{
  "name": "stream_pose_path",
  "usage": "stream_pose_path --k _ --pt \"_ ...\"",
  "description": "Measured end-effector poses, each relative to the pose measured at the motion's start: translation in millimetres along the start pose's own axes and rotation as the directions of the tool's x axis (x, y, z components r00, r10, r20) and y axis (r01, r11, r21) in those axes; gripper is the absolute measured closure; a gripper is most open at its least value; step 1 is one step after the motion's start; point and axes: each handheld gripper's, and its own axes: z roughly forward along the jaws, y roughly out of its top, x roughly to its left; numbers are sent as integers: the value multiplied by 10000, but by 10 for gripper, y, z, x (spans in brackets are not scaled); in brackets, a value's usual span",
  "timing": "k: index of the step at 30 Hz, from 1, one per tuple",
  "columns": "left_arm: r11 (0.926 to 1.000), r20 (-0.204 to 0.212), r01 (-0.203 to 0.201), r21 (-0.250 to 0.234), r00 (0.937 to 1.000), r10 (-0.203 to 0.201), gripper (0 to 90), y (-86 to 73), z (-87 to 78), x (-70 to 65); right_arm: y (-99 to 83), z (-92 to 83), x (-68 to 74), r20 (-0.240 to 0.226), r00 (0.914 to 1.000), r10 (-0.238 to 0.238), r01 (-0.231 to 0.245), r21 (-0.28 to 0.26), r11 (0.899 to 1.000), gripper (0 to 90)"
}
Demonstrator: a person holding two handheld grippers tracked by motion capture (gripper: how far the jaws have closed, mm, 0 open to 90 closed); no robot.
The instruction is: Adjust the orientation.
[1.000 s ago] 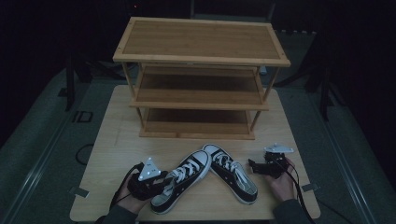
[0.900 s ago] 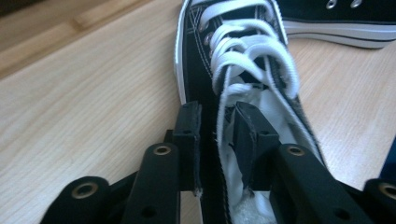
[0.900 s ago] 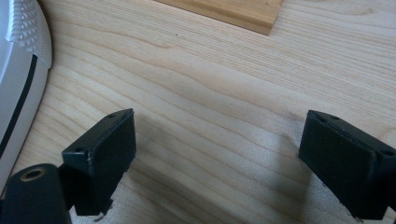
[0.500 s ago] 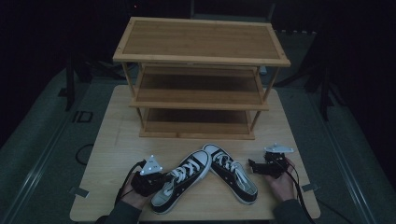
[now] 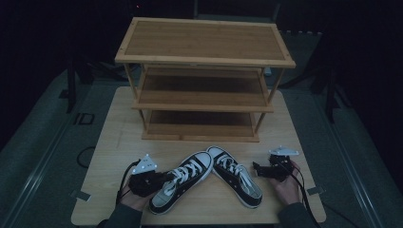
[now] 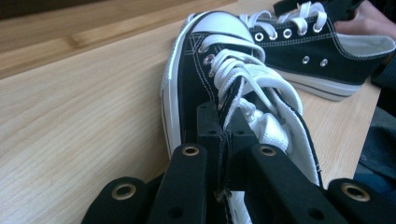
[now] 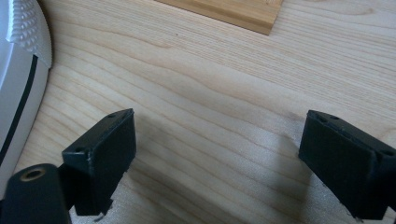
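Note:
Two black canvas sneakers with white laces lie toe to toe on the wooden table (image 5: 119,137). My left gripper (image 5: 159,179) is at the outer side of the left sneaker (image 5: 183,187). In the left gripper view that gripper (image 6: 227,133) is shut on the black canvas edge of the left sneaker (image 6: 210,60) beside the laces, and the right sneaker (image 6: 317,51) lies beyond. My right gripper (image 5: 259,169) stays just right of the right sneaker (image 5: 237,180). Seen along its own jaws, the right gripper (image 7: 219,158) is open over bare wood, with a white toe cap (image 7: 18,70) at the left edge.
A three-tier bamboo shoe rack (image 5: 204,61) stands at the back of the table, its shelves bare. One rack foot (image 7: 224,11) lies ahead of the right gripper. The floor around the table is dark.
The left gripper has edged slightly toward the left sneaker. The right hand and both sneakers have kept still.

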Motion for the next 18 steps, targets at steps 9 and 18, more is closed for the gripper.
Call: stream_pose_path --k 9,18 --pt "9990 -367 197 -407 9991 -212 887 51 -84 75 0 0 -1 -9 10000 -6 6 0 10000 105" --pt "9976 -691 362 -591 9968 -403 887 113 -116 124 0 0 -1 -8 10000 -6 6 1 10000 105"
